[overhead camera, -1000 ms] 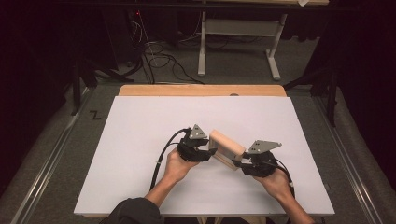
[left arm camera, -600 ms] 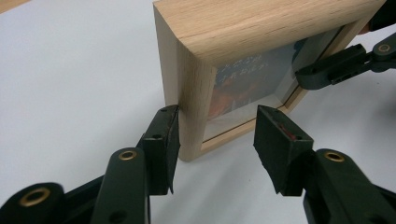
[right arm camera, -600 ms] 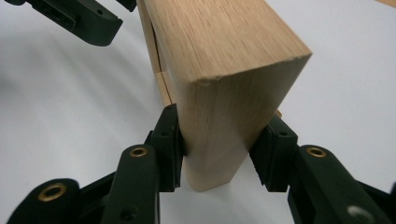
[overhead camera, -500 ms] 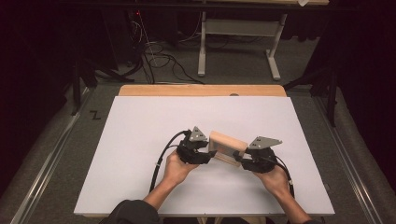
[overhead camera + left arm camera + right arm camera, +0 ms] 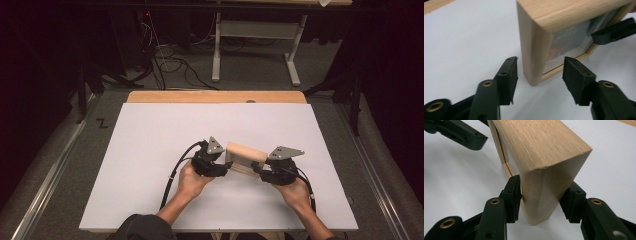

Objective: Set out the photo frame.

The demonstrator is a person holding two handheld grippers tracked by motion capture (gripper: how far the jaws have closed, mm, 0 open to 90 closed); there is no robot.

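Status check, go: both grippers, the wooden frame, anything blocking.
Left gripper just opened, jaws clear of the wooden frame. Right gripper clamped on frame's other end. Frame upright on white table. Nothing in the way.

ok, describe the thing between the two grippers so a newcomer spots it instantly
On the white table, look near the front middle, where two hands meet. Between the left gripper and the right gripper stands a wooden picture frame, upright on its edge. It is the one pale wood thing there, thick-sided, with a dark picture behind glass.
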